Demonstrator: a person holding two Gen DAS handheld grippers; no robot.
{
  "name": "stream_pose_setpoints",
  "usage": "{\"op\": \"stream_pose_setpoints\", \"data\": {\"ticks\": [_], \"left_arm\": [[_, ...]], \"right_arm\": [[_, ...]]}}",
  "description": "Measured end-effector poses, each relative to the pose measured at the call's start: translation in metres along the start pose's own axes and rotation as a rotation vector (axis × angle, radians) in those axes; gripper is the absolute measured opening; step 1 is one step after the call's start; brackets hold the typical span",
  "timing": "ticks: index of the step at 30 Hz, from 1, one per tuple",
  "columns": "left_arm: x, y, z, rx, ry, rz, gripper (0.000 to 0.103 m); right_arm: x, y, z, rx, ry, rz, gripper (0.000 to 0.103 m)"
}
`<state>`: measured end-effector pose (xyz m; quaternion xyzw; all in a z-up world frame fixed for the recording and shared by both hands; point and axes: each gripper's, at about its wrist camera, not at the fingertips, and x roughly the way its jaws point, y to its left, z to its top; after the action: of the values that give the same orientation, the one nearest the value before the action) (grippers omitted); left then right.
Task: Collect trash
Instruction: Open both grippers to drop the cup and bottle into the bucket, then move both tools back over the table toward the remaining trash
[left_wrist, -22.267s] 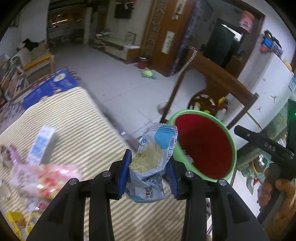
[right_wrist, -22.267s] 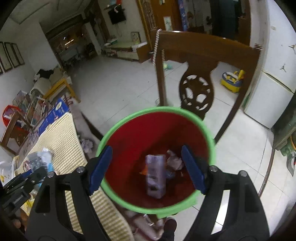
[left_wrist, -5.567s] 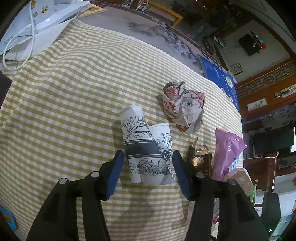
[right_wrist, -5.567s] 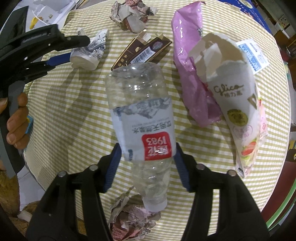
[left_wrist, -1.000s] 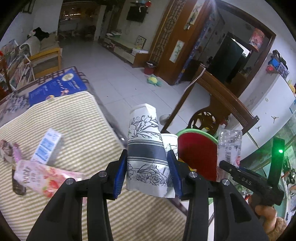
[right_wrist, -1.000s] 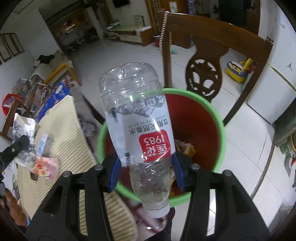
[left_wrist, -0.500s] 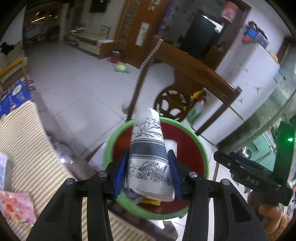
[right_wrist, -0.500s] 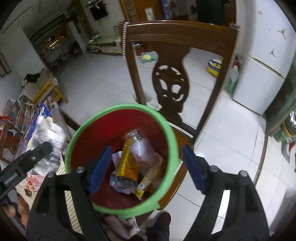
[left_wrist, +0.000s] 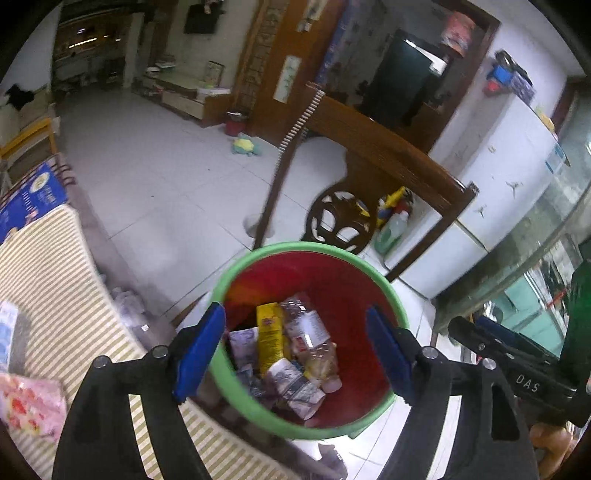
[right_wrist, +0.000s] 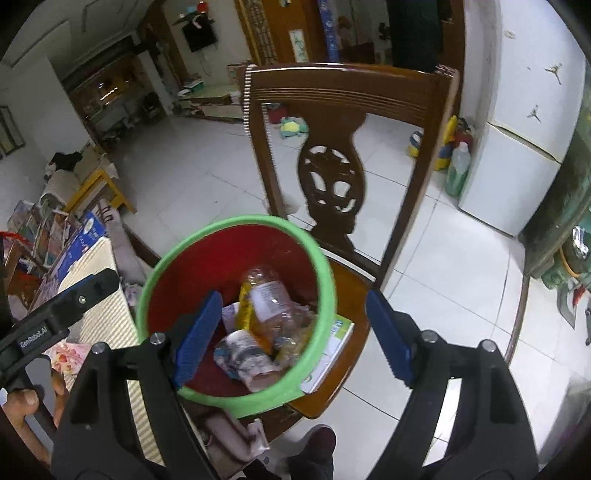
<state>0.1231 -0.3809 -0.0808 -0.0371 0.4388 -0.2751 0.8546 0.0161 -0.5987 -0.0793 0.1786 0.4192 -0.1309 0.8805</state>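
Note:
A red bin with a green rim (left_wrist: 373, 271) (right_wrist: 236, 225) stands on a wooden chair seat beside the table. In it lie a clear plastic bottle (left_wrist: 310, 332) (right_wrist: 273, 299), a yellow packet (left_wrist: 269, 339), the patterned paper cups (left_wrist: 295, 387) (right_wrist: 240, 354) and other wrappers. My left gripper (left_wrist: 295, 350) is open and empty above the bin. My right gripper (right_wrist: 291, 332) is open and empty above the bin too, and it shows at the right of the left wrist view (left_wrist: 509, 354).
The striped tablecloth (left_wrist: 48, 280) lies at left with a pink wrapper (left_wrist: 29, 402) and a small carton (left_wrist: 7, 332) on it. The wooden chair back (right_wrist: 347, 147) rises behind the bin. A white fridge (right_wrist: 524, 110) and bottles (right_wrist: 458, 166) stand at the right.
My left gripper has opened and the patterned paper cups have dropped into the bin. My right gripper stays open over the bin, where the bottle it let go a second ago lies.

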Motion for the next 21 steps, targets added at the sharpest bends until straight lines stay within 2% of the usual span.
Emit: {"op": "stream_pose_setpoints", "data": {"ticks": [9,21], "left_arm": [[-0.057,0.063,-0.030,-0.121,-0.059,0.100,0.076],[-0.139,0.183,-0.092,-0.320,-0.116,0.255,0.076]], "right_arm": [[0.008,0.070,-0.017,-0.127,0.047,0.095,0.081],[0.016,0.196,-0.069,-0.327,0.132,0.197,0.083]]}}
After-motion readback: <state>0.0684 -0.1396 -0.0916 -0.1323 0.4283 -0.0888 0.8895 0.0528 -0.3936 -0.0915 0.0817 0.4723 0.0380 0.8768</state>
